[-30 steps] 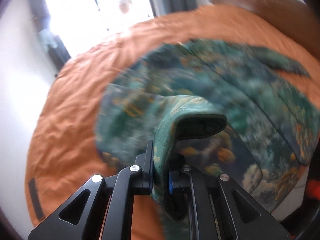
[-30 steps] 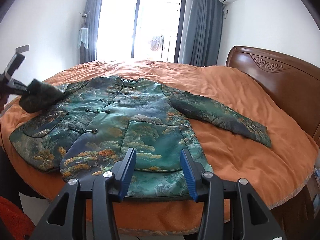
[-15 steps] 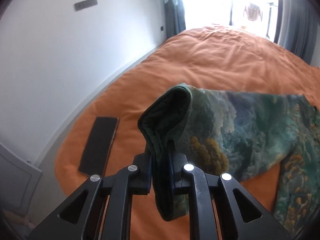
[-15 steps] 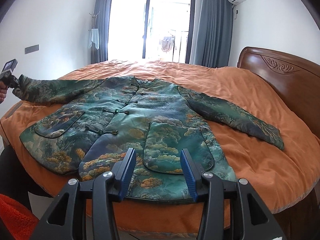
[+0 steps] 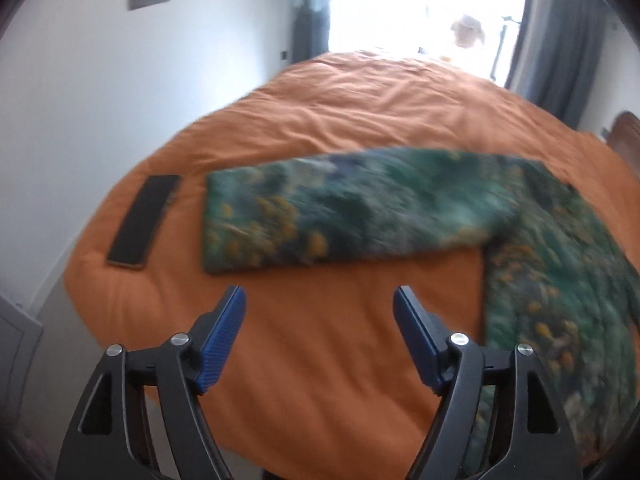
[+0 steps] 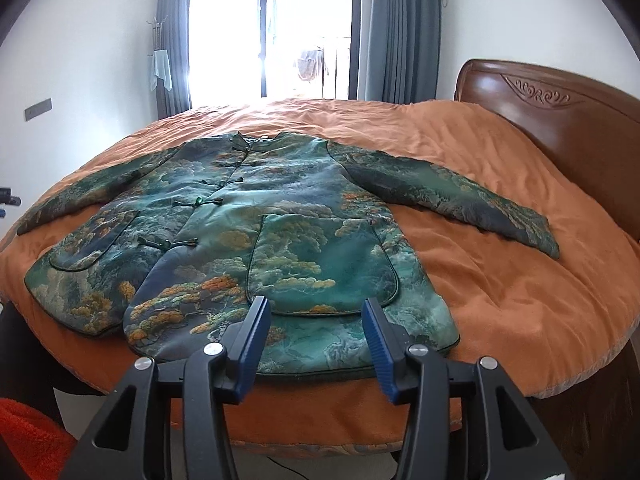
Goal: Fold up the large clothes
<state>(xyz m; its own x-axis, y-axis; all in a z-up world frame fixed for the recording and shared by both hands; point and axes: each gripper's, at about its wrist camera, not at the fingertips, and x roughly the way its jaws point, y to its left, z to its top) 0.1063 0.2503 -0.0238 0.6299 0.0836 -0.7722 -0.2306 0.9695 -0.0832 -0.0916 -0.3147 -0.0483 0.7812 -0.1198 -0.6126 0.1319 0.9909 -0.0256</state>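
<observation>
A large green patterned jacket [image 6: 280,220] with knot buttons lies face up on the orange bed [image 6: 500,280], both sleeves spread out. Its left sleeve [image 5: 340,212] lies flat on the bed in the left wrist view; its body shows at the right [image 5: 560,280]. My left gripper [image 5: 320,300] is open and empty, just in front of the sleeve's cuff end. My right gripper [image 6: 316,320] is open and empty, above the jacket's hem at the bed's near edge. The right sleeve [image 6: 460,196] reaches toward the headboard.
A dark phone-like slab [image 5: 144,220] lies on the bed left of the sleeve cuff. A wooden headboard [image 6: 560,120] stands at the right. A window with grey curtains [image 6: 272,36] is at the far end. A white wall [image 5: 80,100] runs along the bed's left.
My left gripper let go of the left sleeve, which now lies flat and spread out on the bed. Its jaws opened. My right gripper stayed open over the hem.
</observation>
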